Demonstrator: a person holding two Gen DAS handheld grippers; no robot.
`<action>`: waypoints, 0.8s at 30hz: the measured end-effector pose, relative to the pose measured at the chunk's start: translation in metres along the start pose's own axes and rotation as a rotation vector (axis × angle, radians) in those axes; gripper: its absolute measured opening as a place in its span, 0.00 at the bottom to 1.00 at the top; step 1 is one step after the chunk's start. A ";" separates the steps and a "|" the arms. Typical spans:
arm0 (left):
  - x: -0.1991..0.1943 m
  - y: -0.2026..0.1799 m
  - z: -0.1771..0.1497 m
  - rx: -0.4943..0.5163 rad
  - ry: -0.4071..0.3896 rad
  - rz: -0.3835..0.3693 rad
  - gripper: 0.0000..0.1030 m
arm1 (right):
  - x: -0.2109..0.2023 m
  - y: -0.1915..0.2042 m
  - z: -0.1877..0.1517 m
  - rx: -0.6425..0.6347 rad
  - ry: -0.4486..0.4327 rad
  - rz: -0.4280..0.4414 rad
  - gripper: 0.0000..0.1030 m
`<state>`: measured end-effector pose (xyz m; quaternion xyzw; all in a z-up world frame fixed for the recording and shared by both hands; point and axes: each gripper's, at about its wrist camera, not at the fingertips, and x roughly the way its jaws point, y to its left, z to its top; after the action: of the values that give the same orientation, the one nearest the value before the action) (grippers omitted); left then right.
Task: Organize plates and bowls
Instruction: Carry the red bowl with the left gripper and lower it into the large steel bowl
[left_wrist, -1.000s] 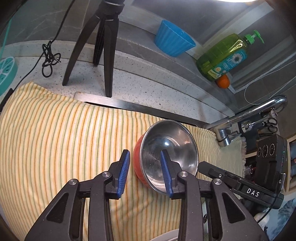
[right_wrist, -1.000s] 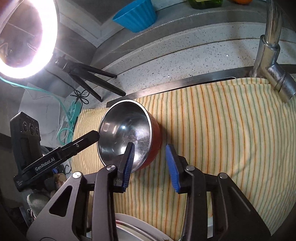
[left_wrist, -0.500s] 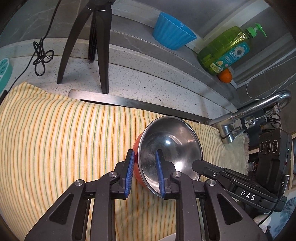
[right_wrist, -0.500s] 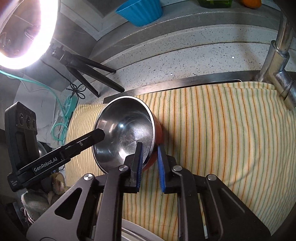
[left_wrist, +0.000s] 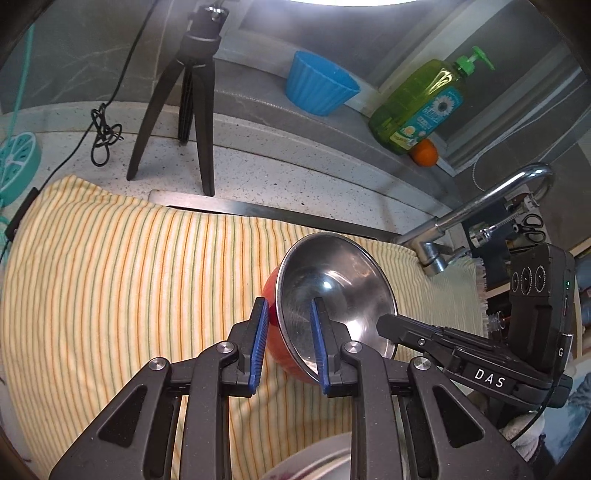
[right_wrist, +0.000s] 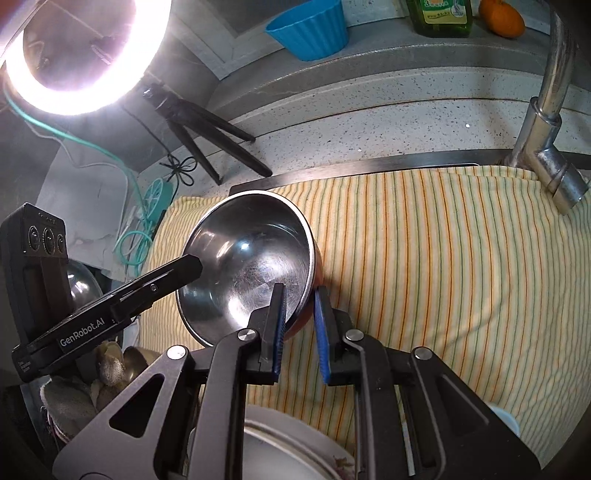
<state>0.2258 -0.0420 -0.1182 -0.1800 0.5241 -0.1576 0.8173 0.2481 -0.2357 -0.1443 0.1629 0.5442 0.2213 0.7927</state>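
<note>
Bowl (left_wrist: 332, 291), steel inside w/ red outside, sits tilted above the striped cloth (left_wrist: 129, 280), held by both grippers at once. Landmark = the bowl.

Left gripper (left_wrist: 287, 345): blue pads clamped on the bowl's near-left rim, one pad on the red outer wall, the other inside the steel cavity. Fingers closed onto the rim, gripping it.

Right gripper (right_wrist: 300, 326): same deal on the opposite rim; left pad inside the steel, right pad against the red outer wall. Closed on the rim, gripping it.

In the right wrist view the bowl (right_wrist: 247, 266) tips its opening toward the camera, and the left gripper's black body comes in from the bowl's left, tip at the rim. In the left wrist view the right gripper's body reaches the bowl's right rim.

Beyond the bowl: cloth covers the sink area, w/ a steel sink edge (left_wrist: 258, 210) just past it. Faucet (left_wrist: 476, 214) to the bowl's right. Tripod (left_wrist: 192, 92) stands on the counter behind-left of the bowl. Blue cup (left_wrist: 317, 86), green soap bottle (left_wrist: 417, 110) and an orange (left_wrist: 424, 155) sit on the ledge well behind it. Ring light (right_wrist: 74, 55) glows far behind-left in the right wrist view.

Nearer than the bowl, a white plate (right_wrist: 291, 454) peeks below the right gripper; cloth (right_wrist: 443, 258) runs right of the bowl.
</note>
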 end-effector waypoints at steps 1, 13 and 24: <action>-0.004 0.000 -0.003 -0.003 -0.005 -0.005 0.19 | -0.004 0.002 -0.003 -0.006 -0.002 0.003 0.15; -0.068 0.001 -0.048 -0.014 -0.110 -0.033 0.19 | -0.043 0.048 -0.052 -0.098 -0.020 0.057 0.15; -0.118 0.033 -0.093 -0.078 -0.175 -0.004 0.19 | -0.039 0.105 -0.091 -0.212 0.025 0.113 0.15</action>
<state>0.0955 0.0274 -0.0750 -0.2260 0.4562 -0.1223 0.8520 0.1325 -0.1655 -0.0933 0.1057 0.5174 0.3240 0.7850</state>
